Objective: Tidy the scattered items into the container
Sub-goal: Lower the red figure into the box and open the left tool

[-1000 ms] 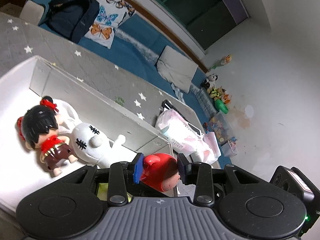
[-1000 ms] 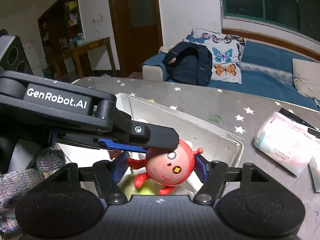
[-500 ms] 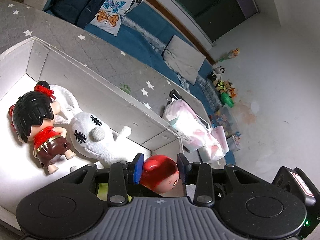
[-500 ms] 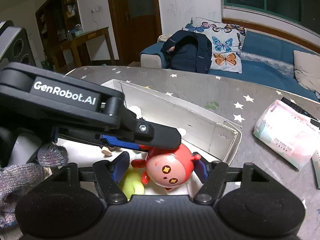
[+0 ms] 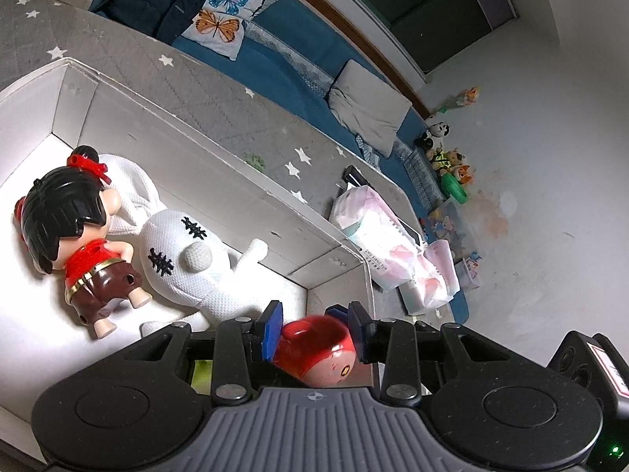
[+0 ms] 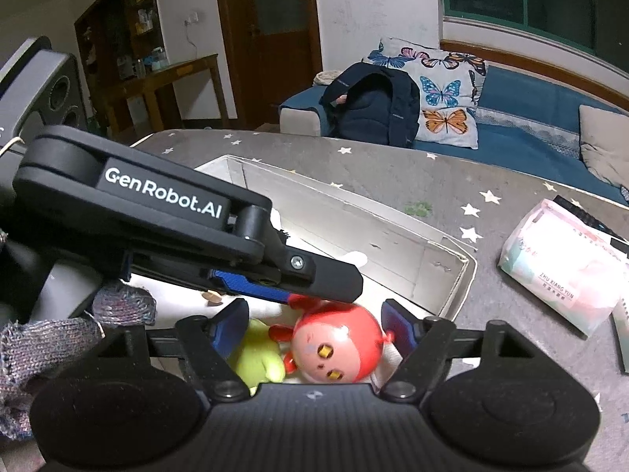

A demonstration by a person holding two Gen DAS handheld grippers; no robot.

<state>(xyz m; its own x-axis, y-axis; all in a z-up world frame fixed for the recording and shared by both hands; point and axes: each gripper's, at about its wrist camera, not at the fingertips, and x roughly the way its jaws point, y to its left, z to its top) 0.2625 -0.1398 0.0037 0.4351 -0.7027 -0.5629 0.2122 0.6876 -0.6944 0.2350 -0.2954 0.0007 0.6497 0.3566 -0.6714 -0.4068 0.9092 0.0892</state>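
A white open box (image 5: pixel 220 185) (image 6: pixel 397 232) stands on the grey starred tabletop. Inside lie a black-haired doll in red (image 5: pixel 70 232), a white plush (image 5: pixel 188 263) and a green toy (image 6: pixel 259 350). A round red toy figure (image 5: pixel 318 342) (image 6: pixel 338 350) hangs over the box's near corner, face up. My left gripper (image 5: pixel 314 328) is shut on it, both blue pads touching its sides. My right gripper (image 6: pixel 314 322) surrounds the same toy; its jaws are opening and its pads stand off it. The left gripper's finger (image 6: pixel 322 275) crosses just above the toy.
A pink tissue pack (image 5: pixel 377 232) (image 6: pixel 566 271) lies on the table right of the box, with a dark flat item (image 6: pixel 582 212) behind it. A knit-gloved hand (image 6: pixel 51 338) holds the left tool. Beyond the table stands a blue sofa with a backpack (image 6: pixel 369 106).
The right jaws have spread away from the red toy. The toy has tipped from upright to face up and sunk lower over the box, staying between the left pads.
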